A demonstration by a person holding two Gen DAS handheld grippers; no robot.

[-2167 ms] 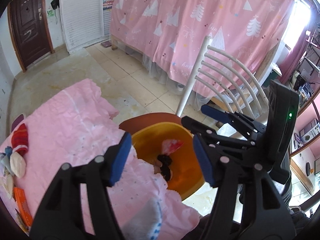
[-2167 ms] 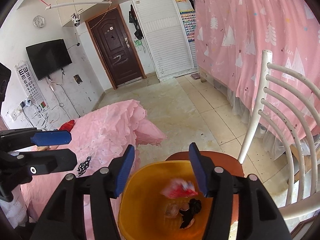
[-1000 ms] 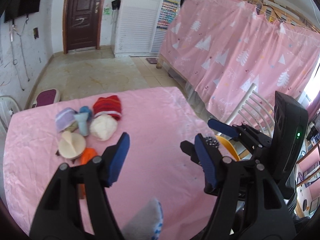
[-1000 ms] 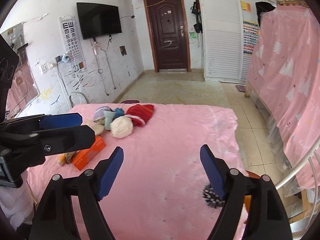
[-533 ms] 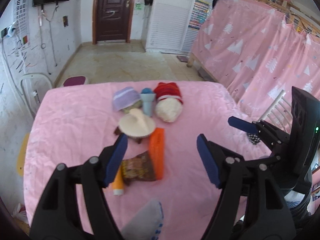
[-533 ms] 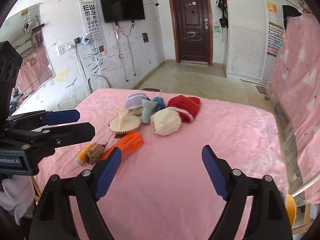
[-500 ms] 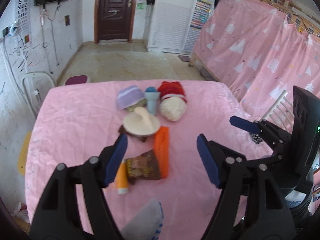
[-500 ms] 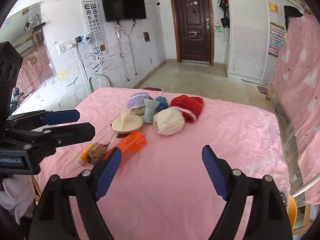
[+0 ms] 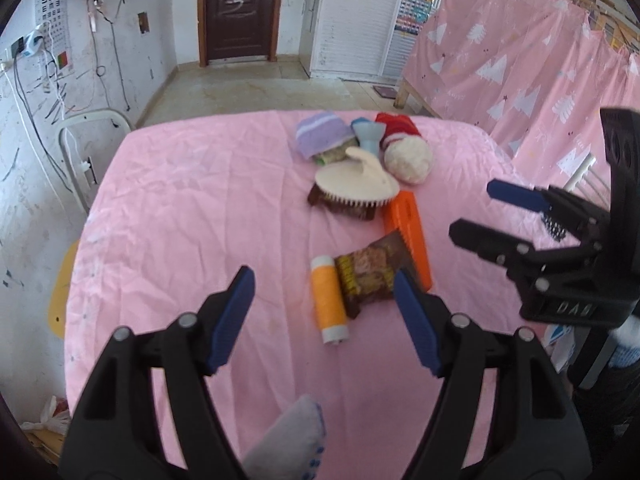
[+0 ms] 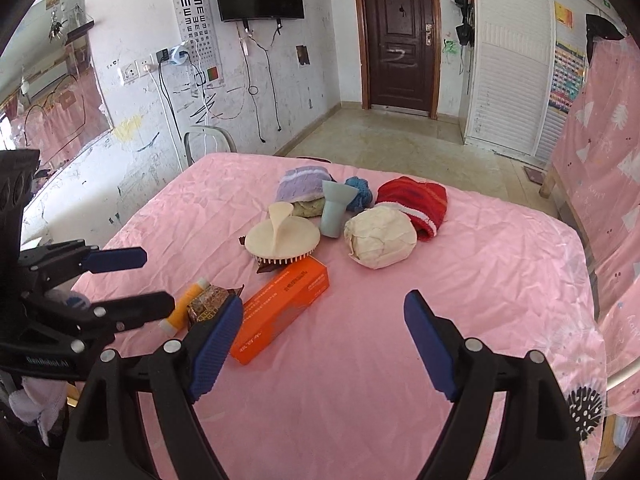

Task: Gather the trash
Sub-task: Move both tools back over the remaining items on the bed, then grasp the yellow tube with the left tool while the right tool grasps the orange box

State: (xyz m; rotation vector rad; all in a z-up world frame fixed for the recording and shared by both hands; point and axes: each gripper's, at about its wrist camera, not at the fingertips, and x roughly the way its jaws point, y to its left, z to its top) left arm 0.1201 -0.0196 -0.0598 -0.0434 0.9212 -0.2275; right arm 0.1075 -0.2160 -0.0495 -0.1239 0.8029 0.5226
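Open left claw above brown snack wrapper beside yellow tube.

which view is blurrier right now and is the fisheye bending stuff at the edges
Left wrist view: softer, with the brown snack wrapper and cream round brush slightly smeared. Right wrist view: sharper, the print on the orange rectangular box nearly legible. Both views: strong barrel distortion, with the pink tablecloth edges curving and dark vignette at the corners.
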